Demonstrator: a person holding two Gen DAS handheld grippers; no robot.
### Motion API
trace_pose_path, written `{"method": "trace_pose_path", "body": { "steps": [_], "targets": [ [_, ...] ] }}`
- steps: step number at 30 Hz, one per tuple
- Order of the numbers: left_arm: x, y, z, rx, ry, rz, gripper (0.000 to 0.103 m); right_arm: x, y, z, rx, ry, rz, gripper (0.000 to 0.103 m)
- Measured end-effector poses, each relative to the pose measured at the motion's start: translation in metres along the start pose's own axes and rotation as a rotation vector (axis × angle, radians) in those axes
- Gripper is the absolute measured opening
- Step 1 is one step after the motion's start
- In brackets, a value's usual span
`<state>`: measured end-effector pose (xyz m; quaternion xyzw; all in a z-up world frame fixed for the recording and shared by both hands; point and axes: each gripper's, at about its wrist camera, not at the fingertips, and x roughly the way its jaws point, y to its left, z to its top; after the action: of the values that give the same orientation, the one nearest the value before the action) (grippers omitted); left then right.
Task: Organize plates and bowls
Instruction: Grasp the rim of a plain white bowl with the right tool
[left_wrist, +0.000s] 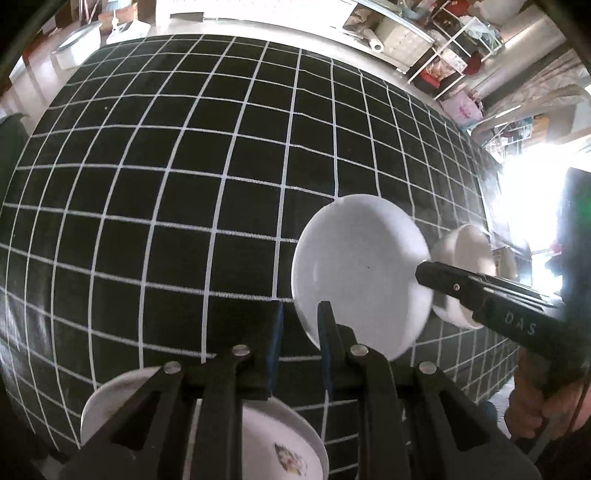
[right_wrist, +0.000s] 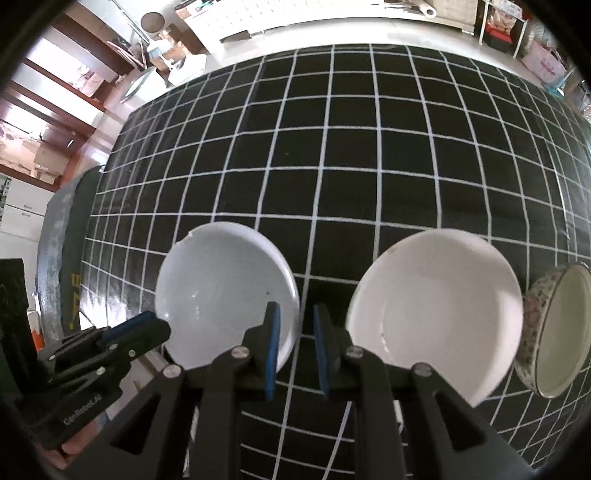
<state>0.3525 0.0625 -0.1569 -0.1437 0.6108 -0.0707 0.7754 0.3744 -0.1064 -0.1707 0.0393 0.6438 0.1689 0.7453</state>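
Observation:
A plain white bowl (left_wrist: 360, 266) (right_wrist: 221, 288) stands upright on the black grid-patterned tablecloth (left_wrist: 184, 184). My left gripper (left_wrist: 300, 343) (right_wrist: 155, 326) hovers by its near-left rim, pads a little apart, nothing between them. My right gripper (right_wrist: 297, 347) (left_wrist: 421, 275) hangs over the strip of cloth between this bowl and a second white bowl (right_wrist: 443, 306) (left_wrist: 463, 254), also slightly open and holding nothing. Its left finger overlaps the first bowl's right rim in the right wrist view. A bowl with a patterned outside (right_wrist: 554, 332) lies tilted at the far right.
A stack of white plates, the top one with a floral print (left_wrist: 269, 432), sits under my left gripper at the table's near edge. A person's hand (left_wrist: 535, 398) holds the right gripper. Shelves and boxes (left_wrist: 443, 48) line the floor beyond the table.

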Motion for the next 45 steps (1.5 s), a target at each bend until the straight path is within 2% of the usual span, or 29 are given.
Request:
{"method": "trace_pose_path", "body": {
  "steps": [3, 4, 8, 13, 19, 26, 36, 38, 45],
  "targets": [
    [0.003, -0.005, -0.002, 0.027, -0.008, 0.022, 0.017, 0.004, 0.003, -0.003, -0.02, 0.0, -0.012, 0.022],
    [0.006, -0.006, -0.003, 0.03, -0.004, 0.022, 0.013, 0.004, 0.004, -0.004, -0.033, -0.011, -0.03, 0.021],
    [0.006, -0.007, -0.003, 0.047, -0.021, 0.043, 0.01, 0.011, 0.003, -0.008, -0.028, -0.005, -0.027, 0.012],
    [-0.002, -0.019, -0.011, 0.082, -0.025, 0.077, 0.01, 0.001, 0.002, -0.016, -0.013, -0.035, -0.048, 0.012],
    [-0.026, -0.036, -0.031, 0.104, -0.058, 0.074, 0.01, -0.027, 0.005, -0.035, -0.018, -0.074, -0.044, 0.012],
    [-0.05, -0.064, -0.076, 0.161, -0.079, 0.078, 0.01, -0.056, 0.007, -0.077, -0.028, -0.094, -0.069, 0.012],
    [-0.024, -0.086, -0.134, 0.212, -0.014, 0.086, 0.01, -0.045, -0.02, -0.144, 0.051, -0.043, -0.07, 0.012],
    [-0.018, -0.096, -0.135, 0.234, -0.024, 0.097, 0.01, -0.041, -0.026, -0.155, 0.073, -0.04, -0.066, 0.012],
    [-0.005, -0.097, -0.143, 0.245, -0.025, 0.119, 0.009, -0.033, -0.032, -0.169, 0.082, -0.033, -0.06, 0.012]
  ]
}}
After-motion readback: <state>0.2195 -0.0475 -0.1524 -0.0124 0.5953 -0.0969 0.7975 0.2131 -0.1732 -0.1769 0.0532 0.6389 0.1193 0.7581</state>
